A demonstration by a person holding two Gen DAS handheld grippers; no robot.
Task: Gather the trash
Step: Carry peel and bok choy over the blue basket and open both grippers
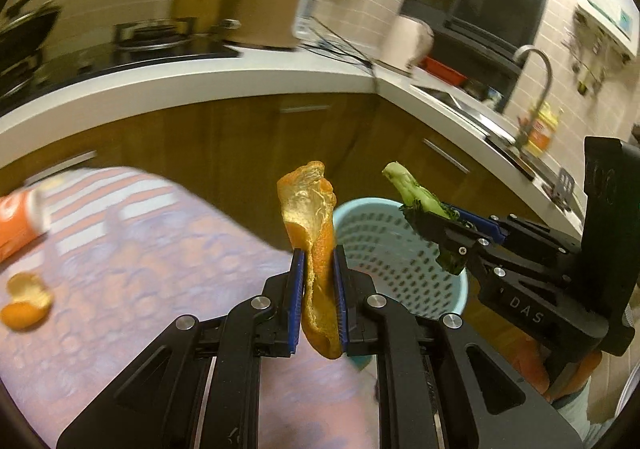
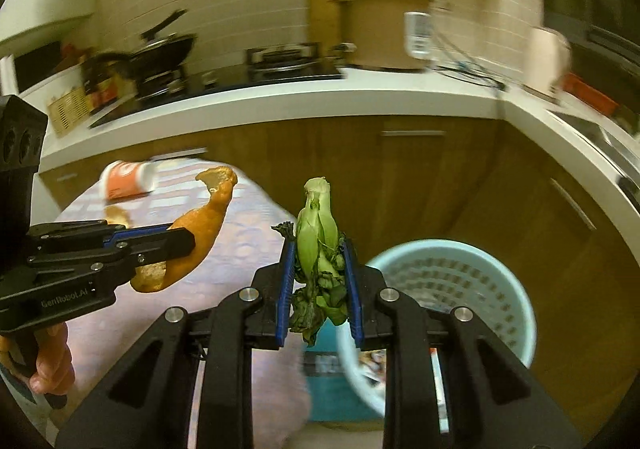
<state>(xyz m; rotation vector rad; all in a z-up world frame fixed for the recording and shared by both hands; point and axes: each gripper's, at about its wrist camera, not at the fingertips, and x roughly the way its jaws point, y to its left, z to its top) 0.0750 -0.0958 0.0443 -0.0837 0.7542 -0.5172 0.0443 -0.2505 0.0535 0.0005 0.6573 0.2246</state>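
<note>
So the left gripper (image 1: 318,289) is pinching a curl of orange peel (image 1: 314,233) between its blue pads, and the right gripper (image 2: 318,289) is clamping a wilted bok choy scrap (image 2: 320,249), both hanging in the air near the pale blue basket (image 1: 456,289) at about 3 o'clock of the table (image 1: 140,309). Both scraps look feather-light and floppy; the peel is bending, the greens are limp and probably damp, so I'd guess gripping mid-body works best. Another orange peel piece (image 1: 26,301) and a tipped orange cup (image 1: 20,221) are sitting on the table around 9 o'clock.
</note>
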